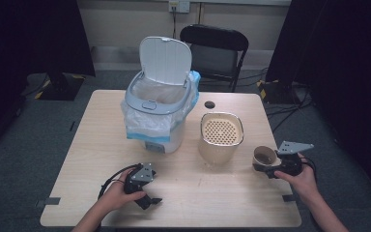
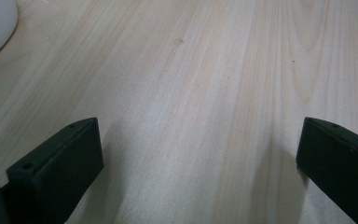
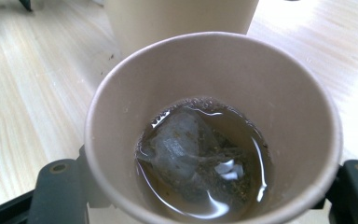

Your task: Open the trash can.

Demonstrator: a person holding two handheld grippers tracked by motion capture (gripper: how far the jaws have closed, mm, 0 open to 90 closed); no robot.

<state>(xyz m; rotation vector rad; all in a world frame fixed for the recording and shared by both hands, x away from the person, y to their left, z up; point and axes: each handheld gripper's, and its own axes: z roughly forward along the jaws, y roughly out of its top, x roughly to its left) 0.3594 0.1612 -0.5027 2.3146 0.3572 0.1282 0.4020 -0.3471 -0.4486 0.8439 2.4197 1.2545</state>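
Paper cup [image 3: 213, 126] with brown tea and a soaked tea bag [image 3: 186, 149] inside, clamped between the right gripper [image 1: 275, 166] jaws, just right of the beige strainer bin [image 1: 221, 137], left gripper [image 1: 142, 186] jaws wide apart over bare wooden table [image 1: 212, 198], in front of the bin.

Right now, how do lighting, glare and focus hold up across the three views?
High view: table evenly lit, room edges dark. Left gripper view: soft jaw shadows on the wood, left jaw blurred. Right gripper view: glare on the tea in the paper cup, near rim soft.
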